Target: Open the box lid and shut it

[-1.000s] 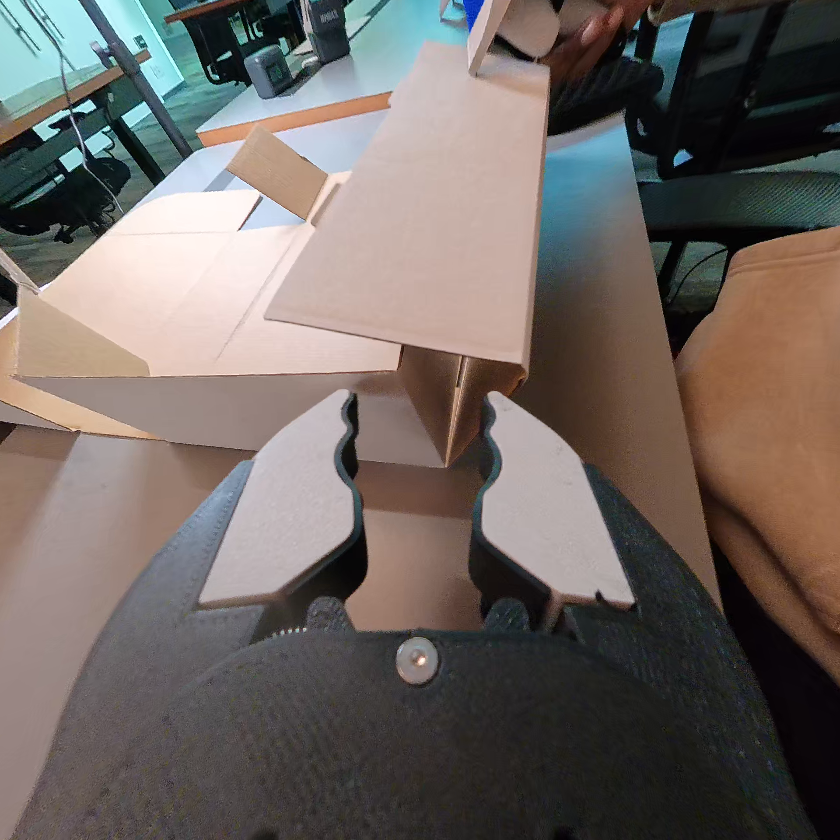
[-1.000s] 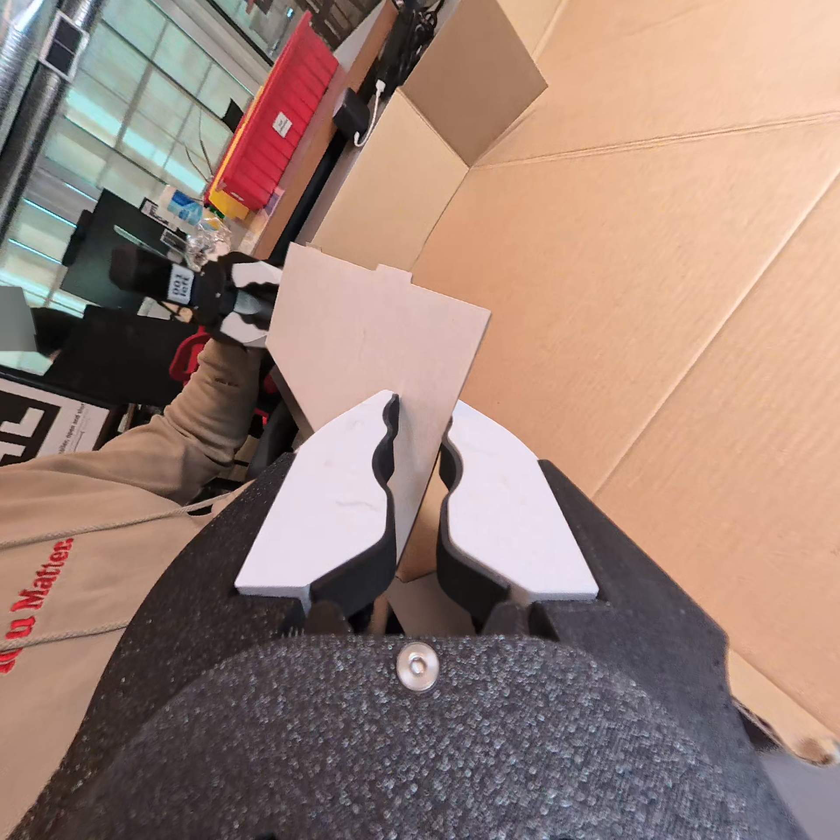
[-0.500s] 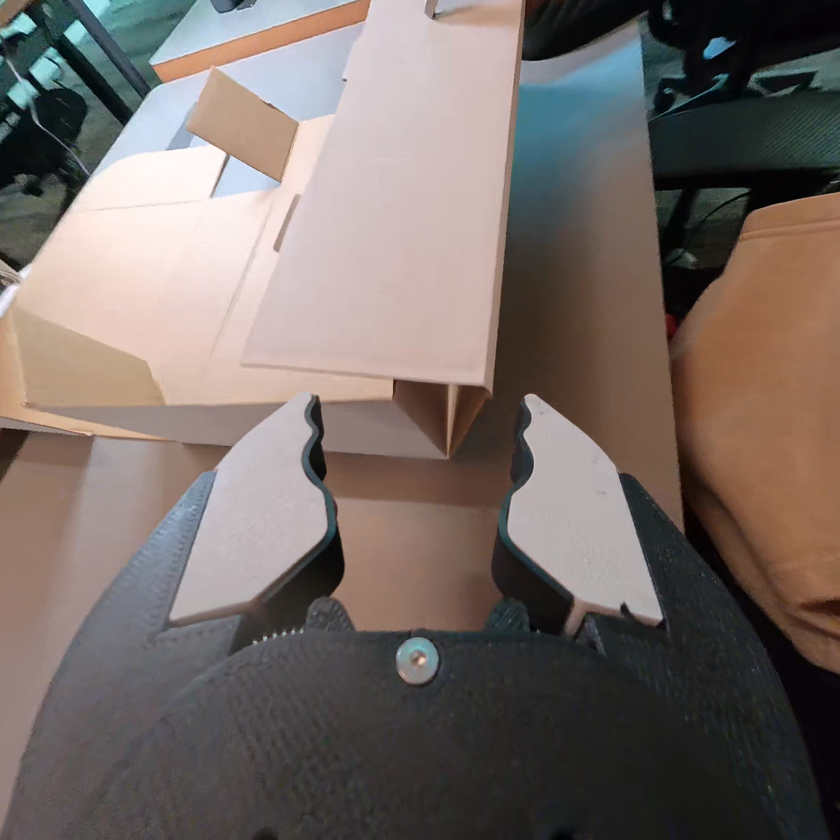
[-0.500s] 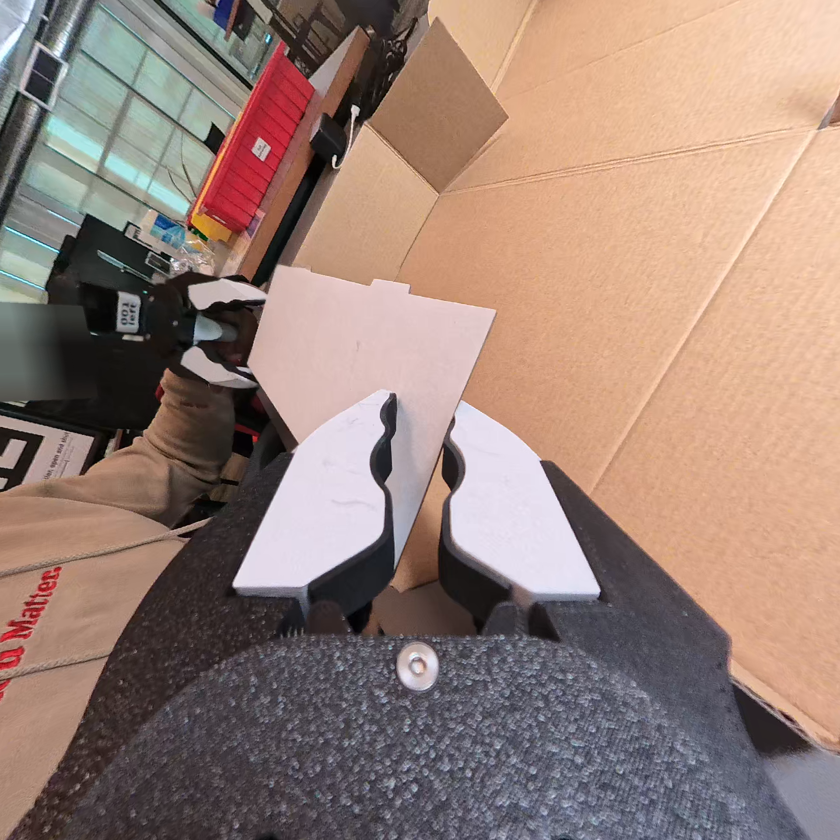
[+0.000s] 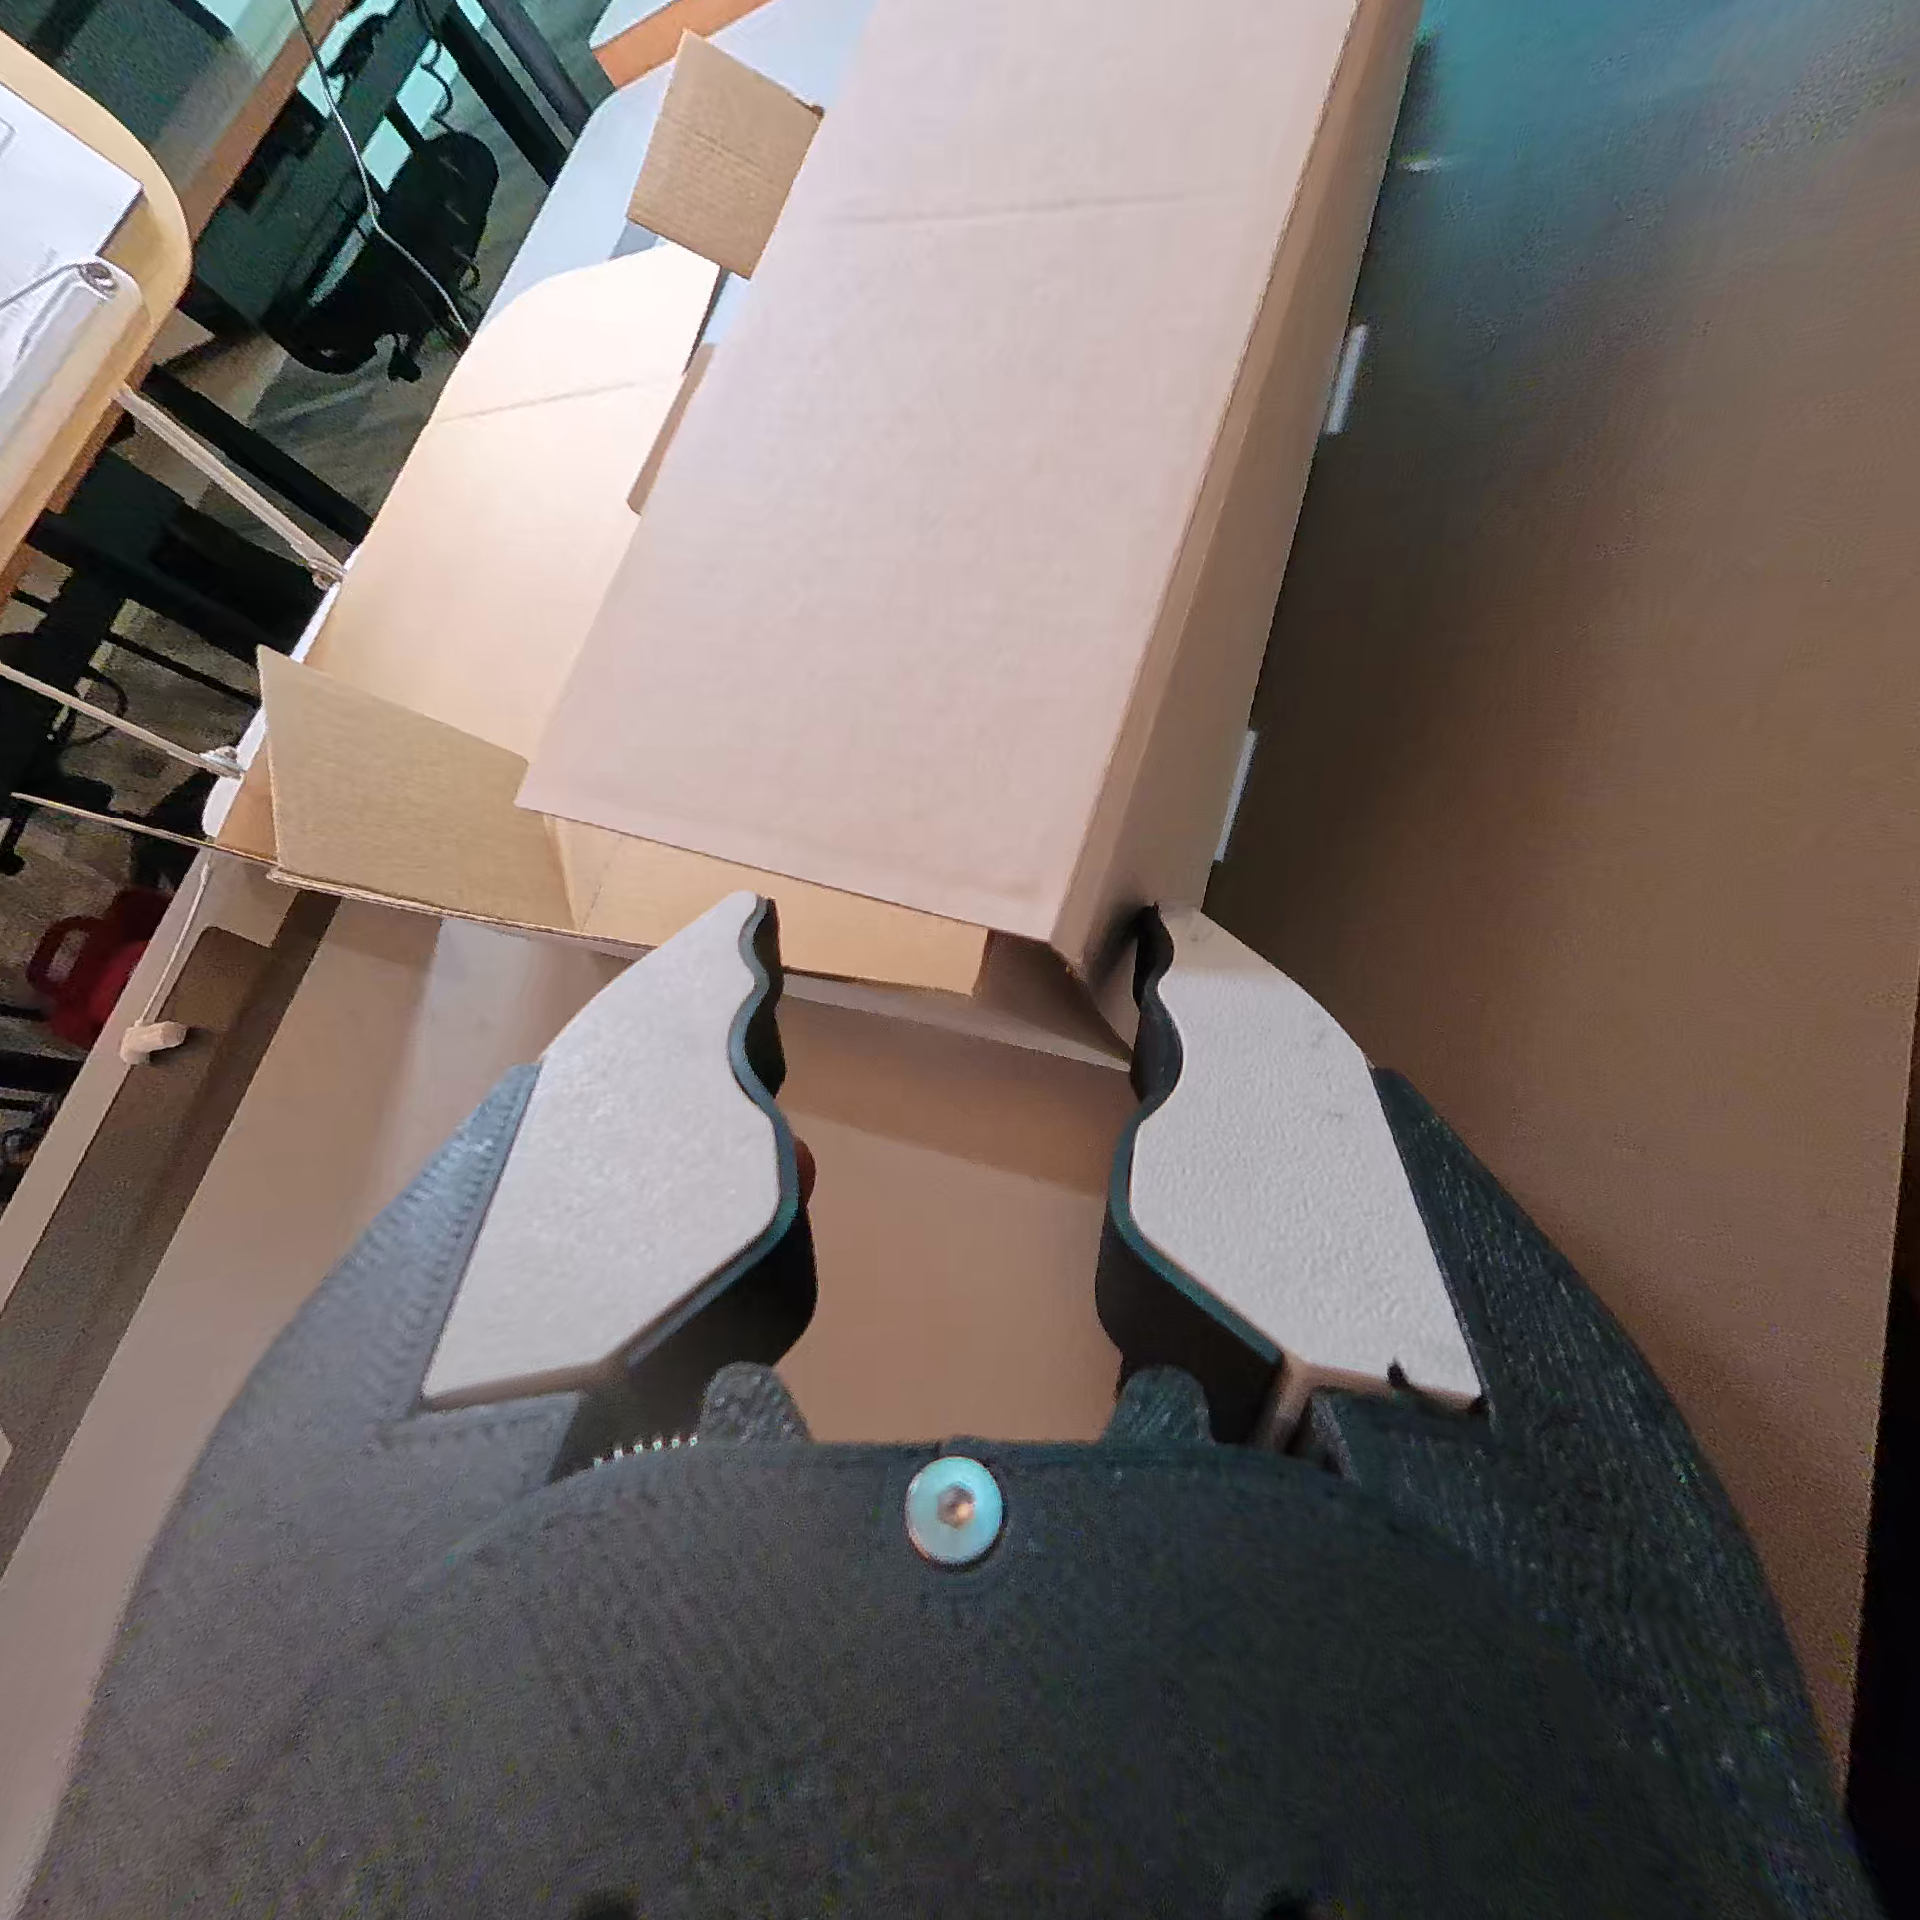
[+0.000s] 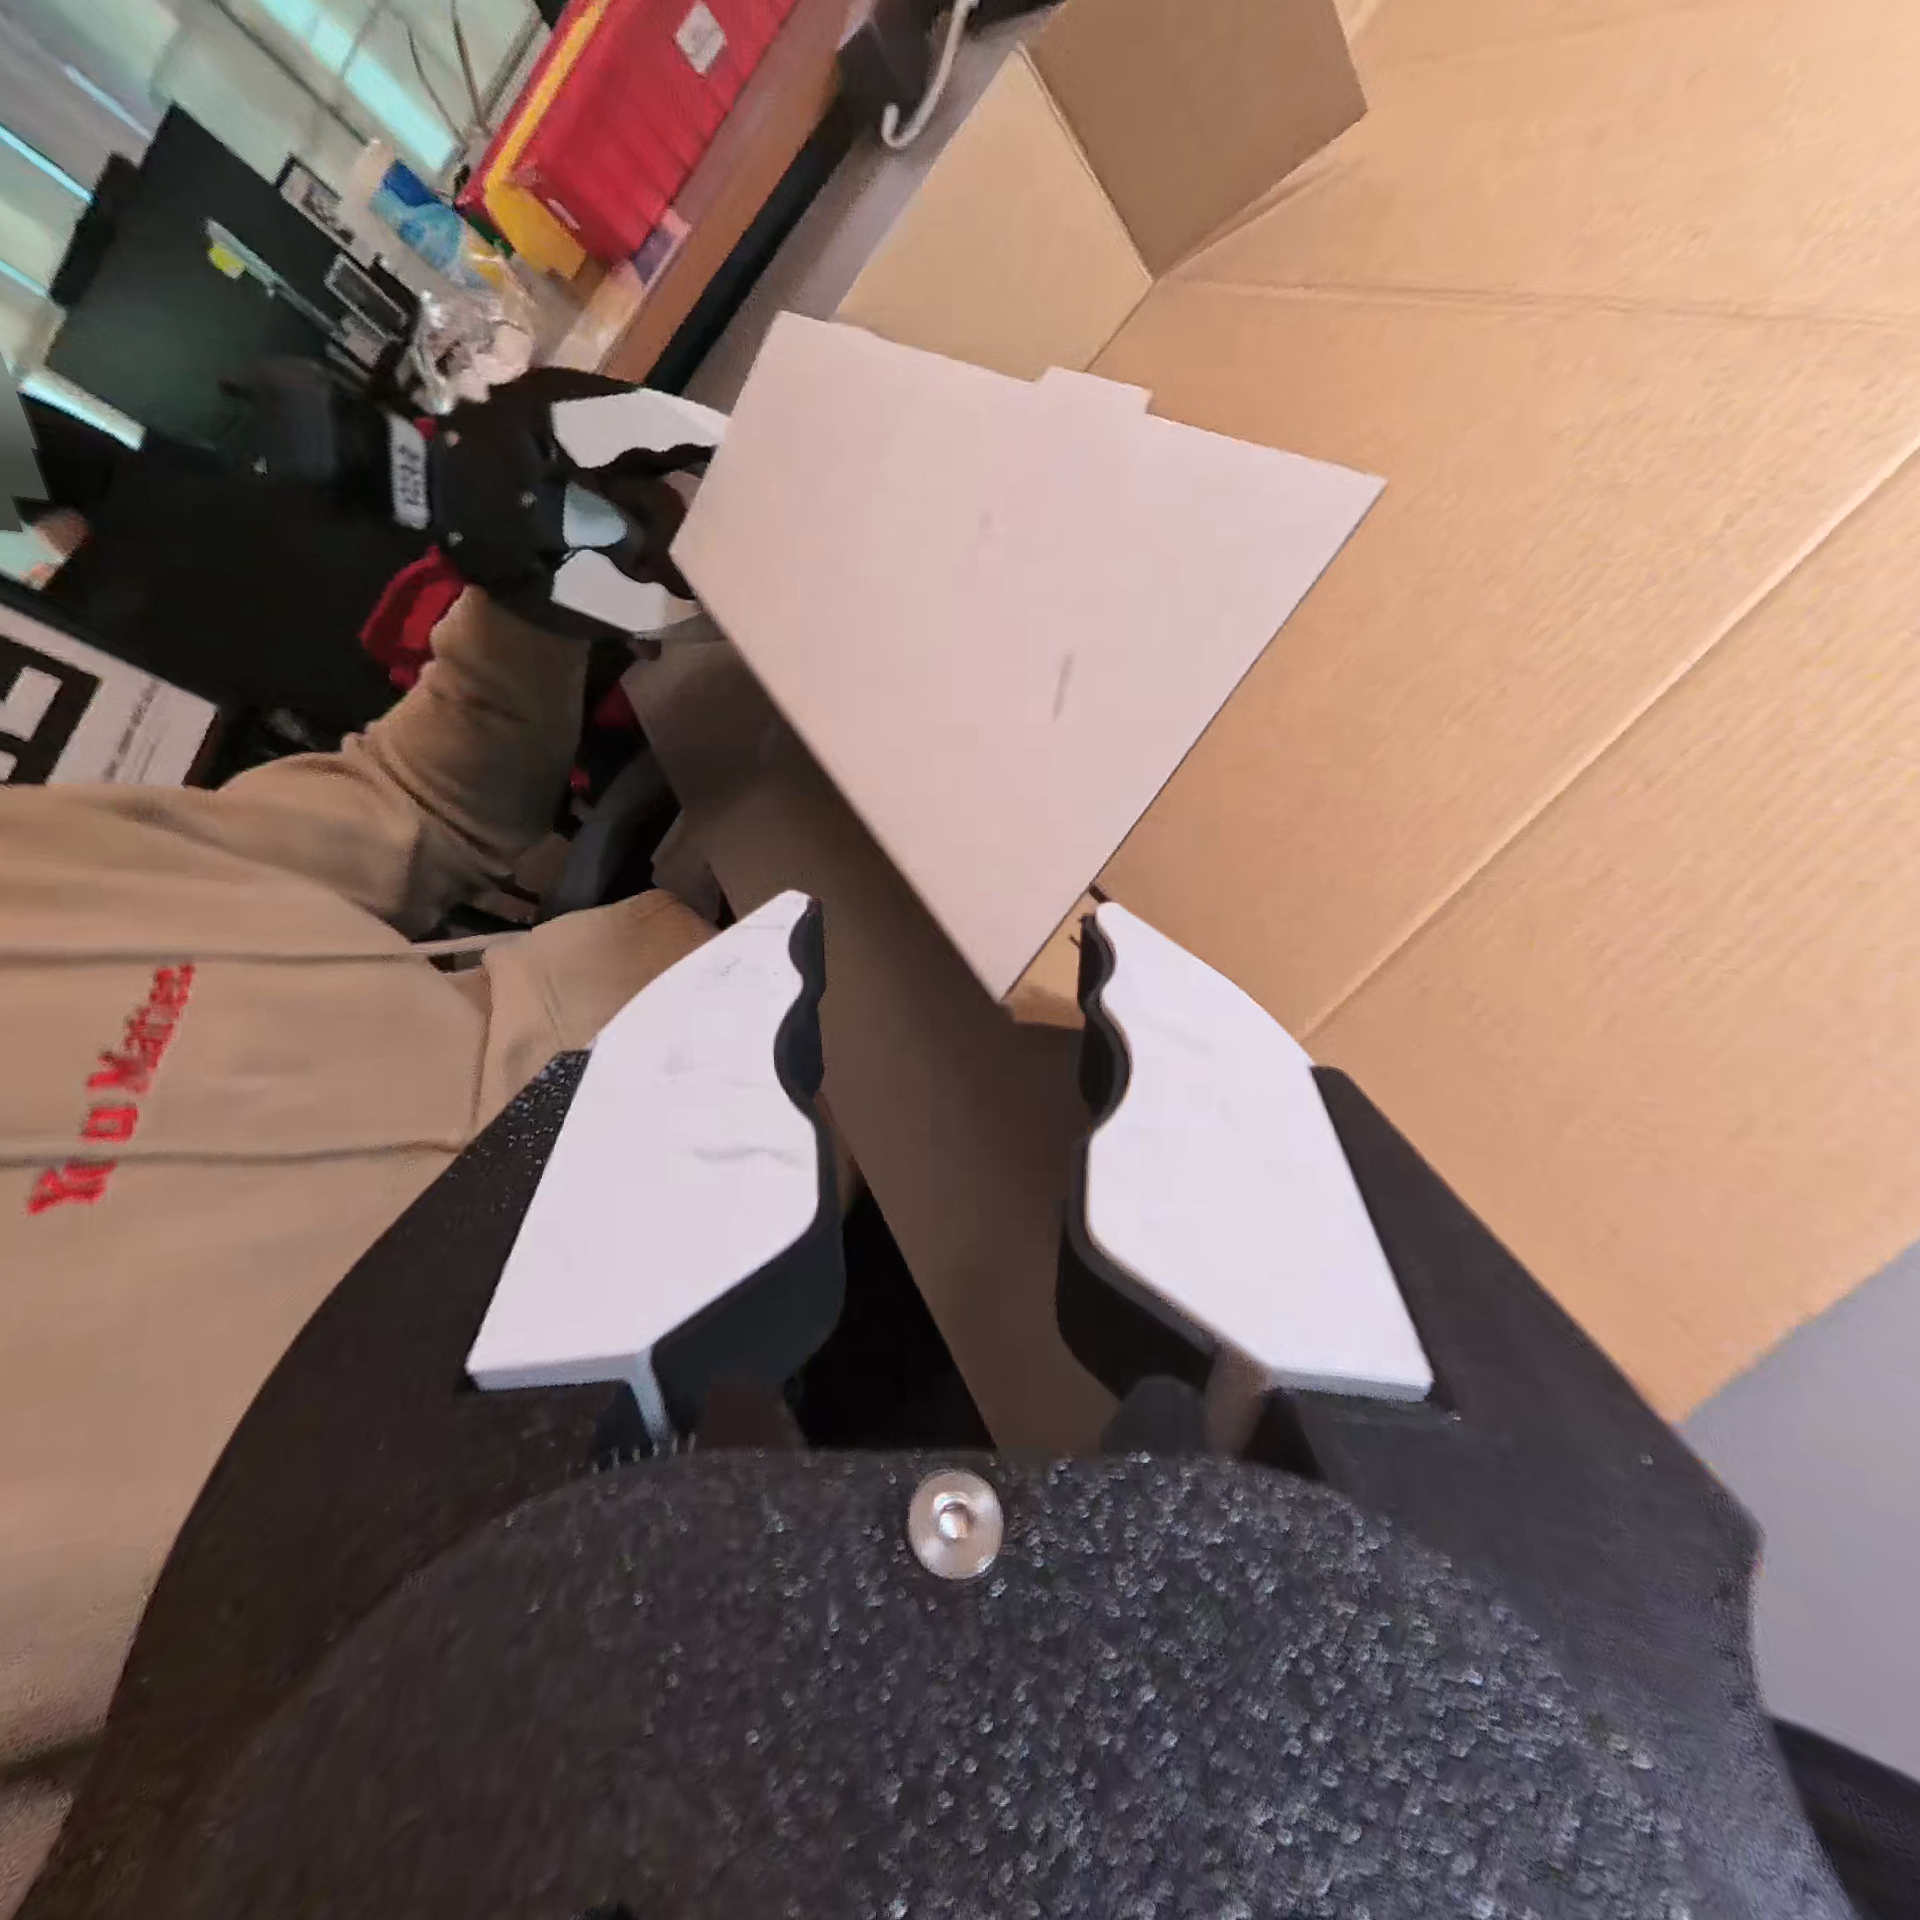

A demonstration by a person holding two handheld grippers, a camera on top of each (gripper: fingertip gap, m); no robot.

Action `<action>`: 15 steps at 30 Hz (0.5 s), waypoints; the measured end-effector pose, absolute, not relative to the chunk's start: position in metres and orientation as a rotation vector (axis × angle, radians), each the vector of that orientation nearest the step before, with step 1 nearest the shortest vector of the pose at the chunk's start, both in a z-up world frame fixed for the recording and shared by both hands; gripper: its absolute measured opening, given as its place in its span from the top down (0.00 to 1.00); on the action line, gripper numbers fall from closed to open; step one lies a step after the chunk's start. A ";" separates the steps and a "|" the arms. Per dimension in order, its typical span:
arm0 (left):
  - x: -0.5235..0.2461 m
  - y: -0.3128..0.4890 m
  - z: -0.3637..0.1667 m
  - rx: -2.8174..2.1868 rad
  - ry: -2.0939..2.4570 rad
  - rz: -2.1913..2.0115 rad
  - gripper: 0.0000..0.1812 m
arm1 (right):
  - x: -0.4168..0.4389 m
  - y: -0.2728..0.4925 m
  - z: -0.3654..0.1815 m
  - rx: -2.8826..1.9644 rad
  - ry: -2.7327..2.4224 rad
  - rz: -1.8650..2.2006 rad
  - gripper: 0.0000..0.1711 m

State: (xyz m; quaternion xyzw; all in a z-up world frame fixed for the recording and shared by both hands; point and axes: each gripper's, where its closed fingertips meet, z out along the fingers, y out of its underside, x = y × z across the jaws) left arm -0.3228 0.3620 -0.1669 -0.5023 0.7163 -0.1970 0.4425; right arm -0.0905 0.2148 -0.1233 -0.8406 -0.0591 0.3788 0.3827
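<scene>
A large brown cardboard box (image 5: 468,582) lies open on the table. Its long lid flap (image 5: 935,520) leans low over the box. My left gripper (image 5: 956,925) is open and empty, its fingers on either side of the box's near corner. In the right wrist view the pale outer face of the lid flap (image 6: 987,644) hangs over the box's inside (image 6: 1558,520). My right gripper (image 6: 948,925) is open, with the flap's near corner just ahead of its fingertips. The left gripper (image 6: 675,514) shows open at the flap's far end.
The brown table (image 5: 1558,935) runs along the right of the box. A small side flap (image 5: 717,166) stands up at the far end. A person's beige sleeve (image 6: 208,1039) is on the left. A red bin (image 6: 644,114), desks and chairs (image 5: 343,312) stand beyond.
My right gripper has opened and let go of the lid flap. My left gripper has opened wider and shifted around the box's near corner. The lid has dropped lower over the box.
</scene>
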 end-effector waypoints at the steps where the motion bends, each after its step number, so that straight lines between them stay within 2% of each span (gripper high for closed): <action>1: -0.323 0.362 -0.167 -1.237 1.770 -0.494 0.63 | -0.087 0.206 -0.116 -2.109 -0.177 0.966 0.73; 6: -0.322 0.361 -0.167 -1.191 1.732 -0.515 0.62 | -0.031 0.176 -0.097 -1.973 -0.102 0.789 0.75; 11: -0.323 0.361 -0.167 -1.158 1.703 -0.526 0.61 | 0.039 0.146 -0.181 -2.350 -0.215 0.143 0.71; 15: -0.322 0.360 -0.167 -1.132 1.697 -0.529 0.61 | 0.019 0.172 -0.214 -2.328 -0.425 -0.059 0.66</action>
